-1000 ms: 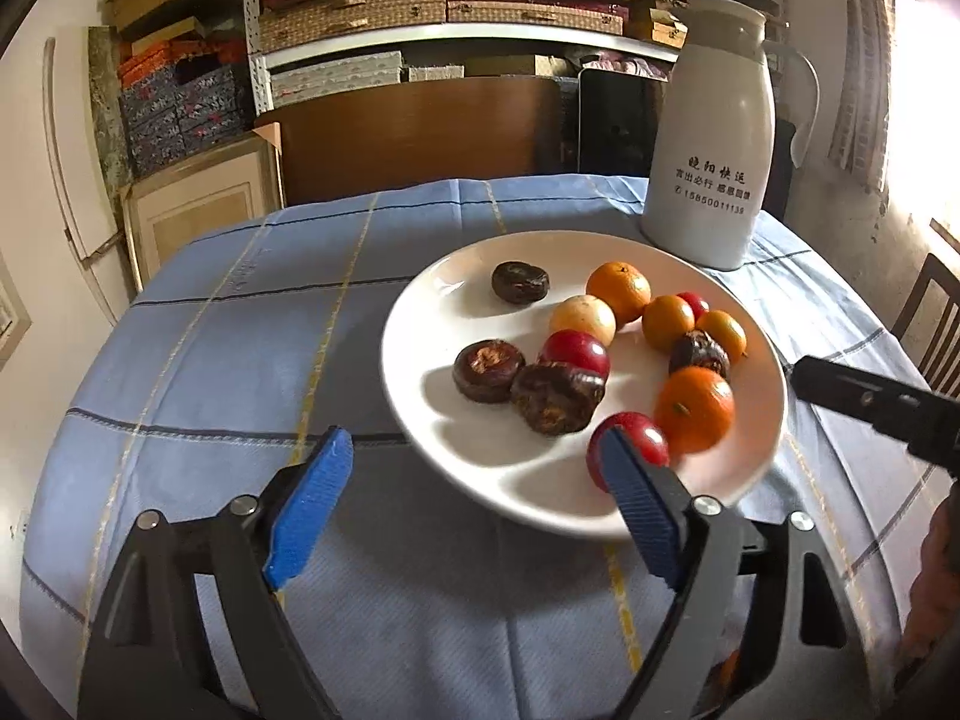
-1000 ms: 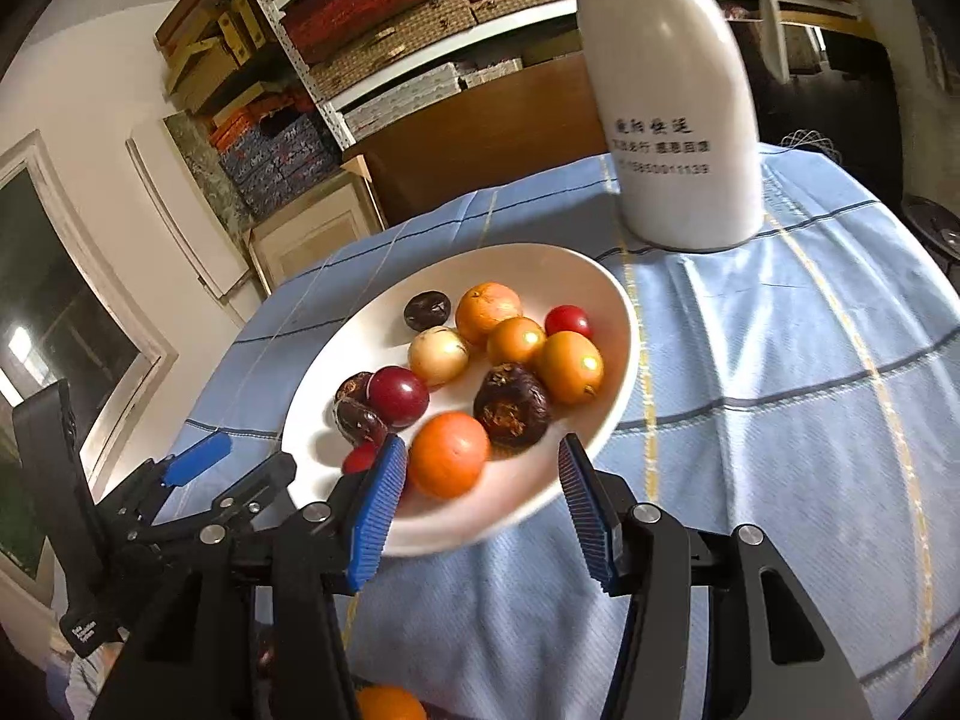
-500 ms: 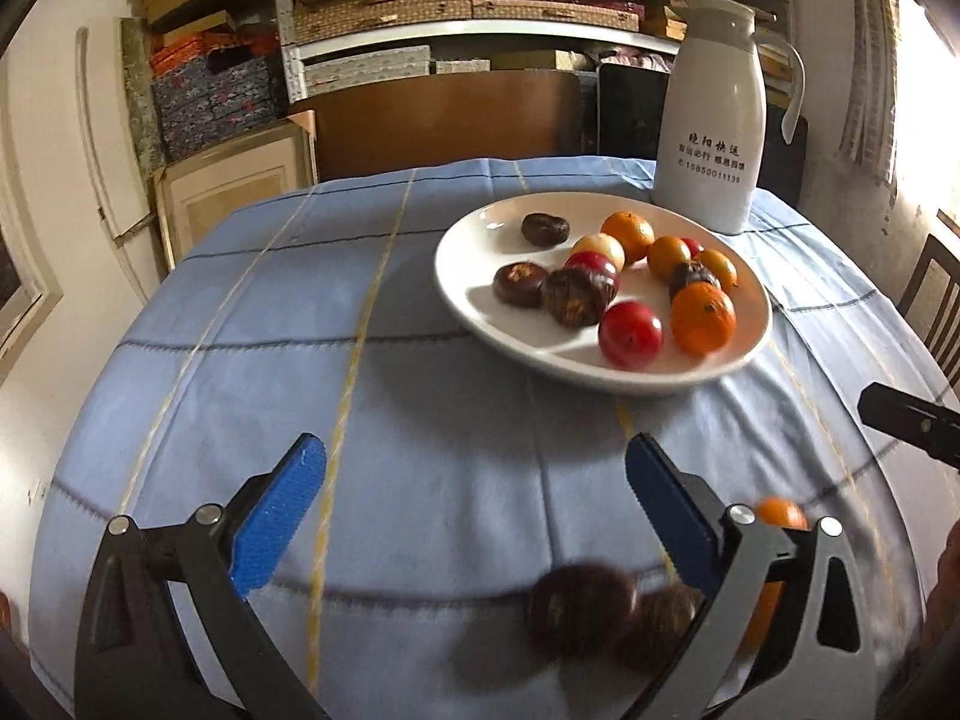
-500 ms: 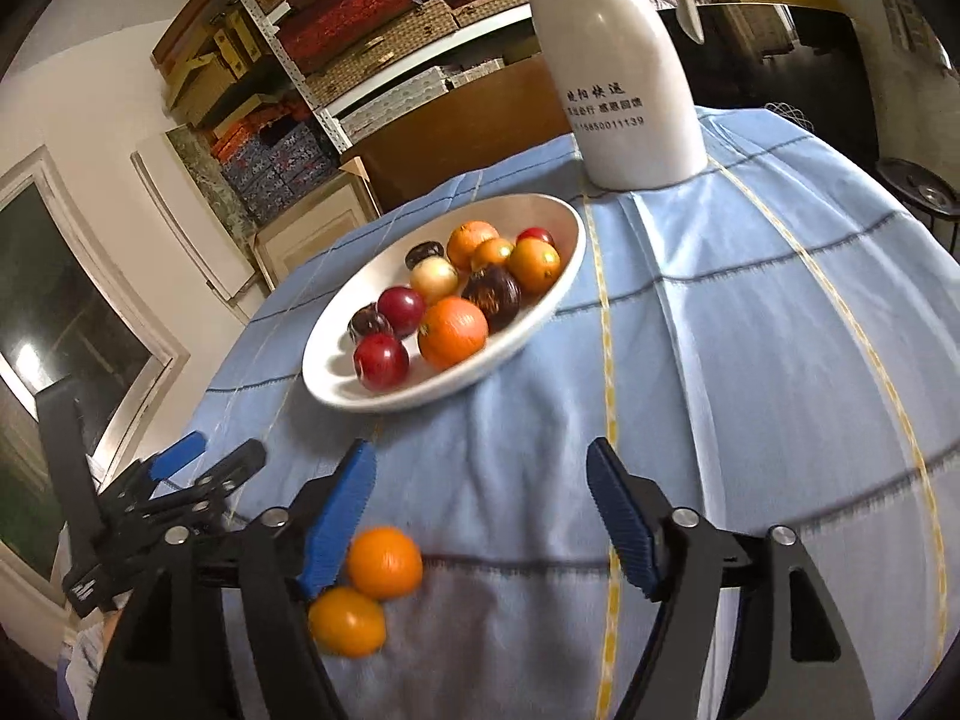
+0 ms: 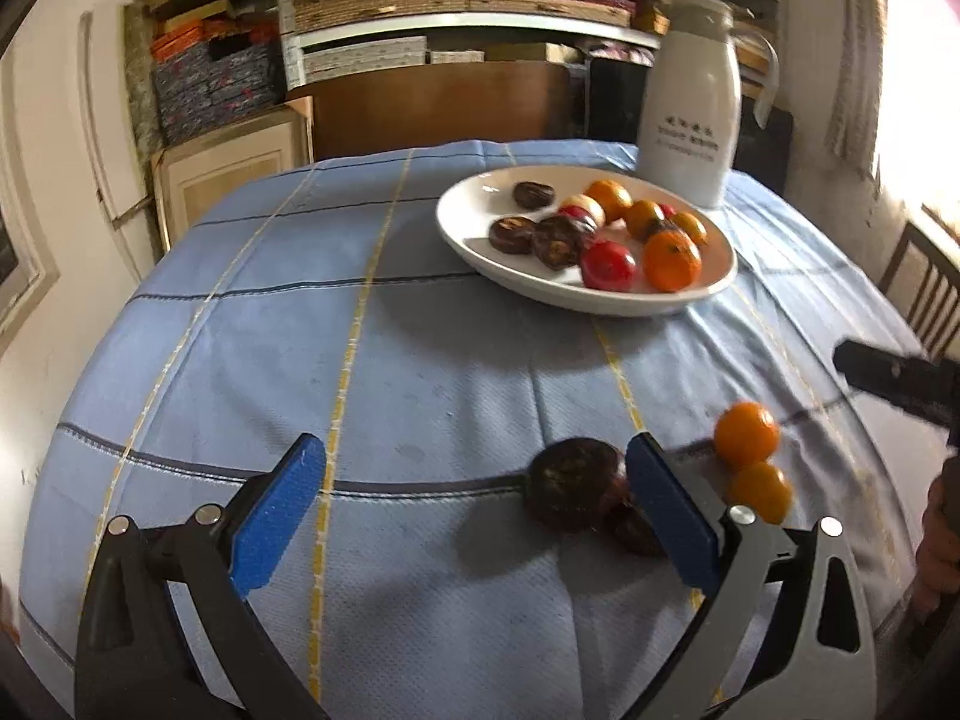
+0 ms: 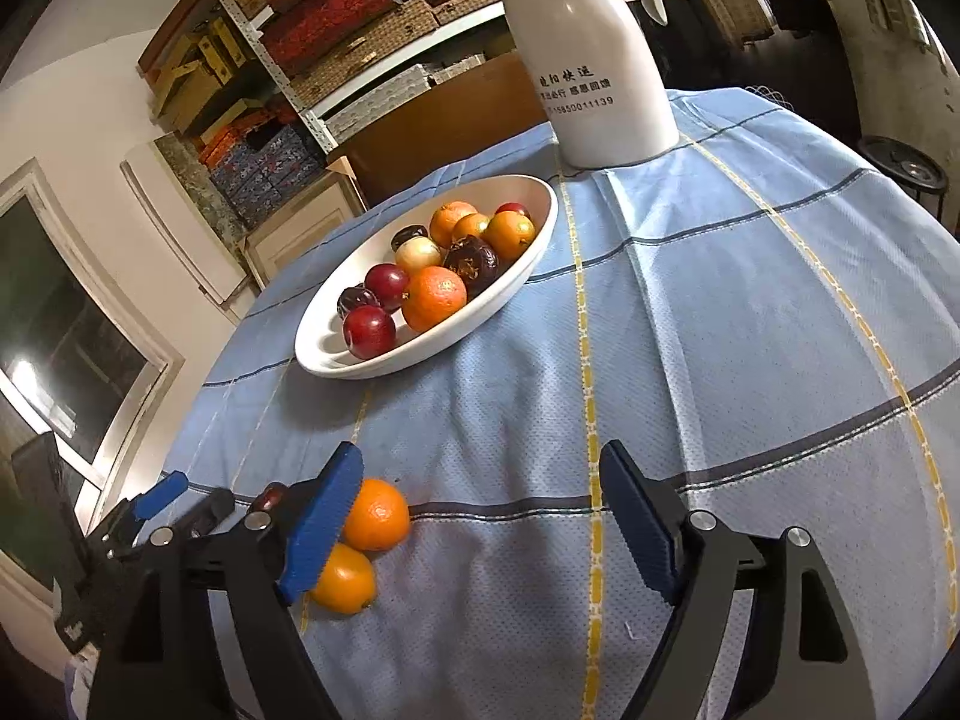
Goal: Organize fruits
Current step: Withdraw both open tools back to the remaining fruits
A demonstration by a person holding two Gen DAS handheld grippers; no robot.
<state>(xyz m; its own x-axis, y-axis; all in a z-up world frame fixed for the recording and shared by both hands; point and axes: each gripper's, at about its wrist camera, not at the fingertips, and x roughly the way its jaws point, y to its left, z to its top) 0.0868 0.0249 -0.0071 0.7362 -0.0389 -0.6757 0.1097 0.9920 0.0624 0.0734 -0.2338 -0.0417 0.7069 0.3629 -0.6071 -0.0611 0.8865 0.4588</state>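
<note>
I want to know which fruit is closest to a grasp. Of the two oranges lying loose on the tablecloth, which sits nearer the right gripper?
The nearer orange, low beside the right gripper's left jaw. The other orange touches it but lies farther toward the plate.

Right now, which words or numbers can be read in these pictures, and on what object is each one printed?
"15850011139": on the white thermos jug, the lowest printed line, clear in the right wrist view.
Two lines of Chinese characters above that number: too blurred to quote with certainty.
In the left wrist view the jug's print is unreadable.
No other readable text.
</note>
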